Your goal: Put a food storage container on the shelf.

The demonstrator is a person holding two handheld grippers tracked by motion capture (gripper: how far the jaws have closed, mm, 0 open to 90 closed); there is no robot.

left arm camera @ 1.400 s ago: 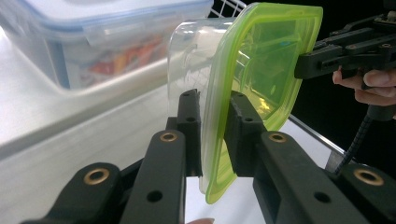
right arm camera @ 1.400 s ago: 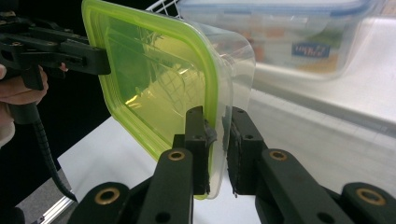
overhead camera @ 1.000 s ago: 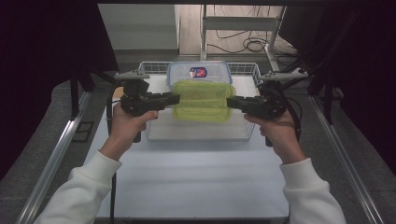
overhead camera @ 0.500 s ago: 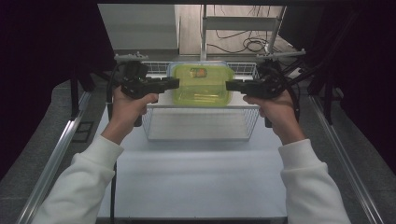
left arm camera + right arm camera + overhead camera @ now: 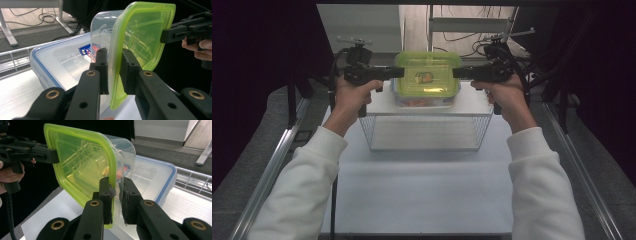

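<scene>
High view: the green-lidded container point(image 5: 427, 80) hangs in the air at the far end of the white surface point(image 5: 422, 190), gripped from 2 sides and above the far edge of the wire basket point(image 5: 426, 131).
Left tongs point(image 5: 398, 73): clamped on the left rim of the container's lid, jaws pointing right, held by the person's left hand point(image 5: 354, 95).
Right tongs point(image 5: 458, 73): clamped on the right rim of the lid, jaws pointing left, held by the right hand point(image 5: 504, 92).
Container: clear tub under a translucent lime-green lid; some orange and yellow contents show through the lid and the tub's near wall, too blurred to name.
Left gripper view: the 2 black jaws of the left tongs point(image 5: 115, 68) pinch the lid's edge, narrow gap with only the rim between them; the green-lidded container point(image 5: 140, 42) stands edge-on here; the right tongs point(image 5: 166, 35) bite the opposite rim.
Right gripper view: the right tongs point(image 5: 117, 195) grip the lid's rim the same way; the left tongs point(image 5: 55, 155) hold the opposite side of the green-lidded container point(image 5: 82, 162).
Blue-rimmed box point(image 5: 60, 65): a second clear lidded box with a blue seal and a red-and-blue label, lying just beyond the held container, beside the wire basket rail point(image 5: 195, 180).
Sleeves: white, coming in from the near edge on both sides.
</scene>
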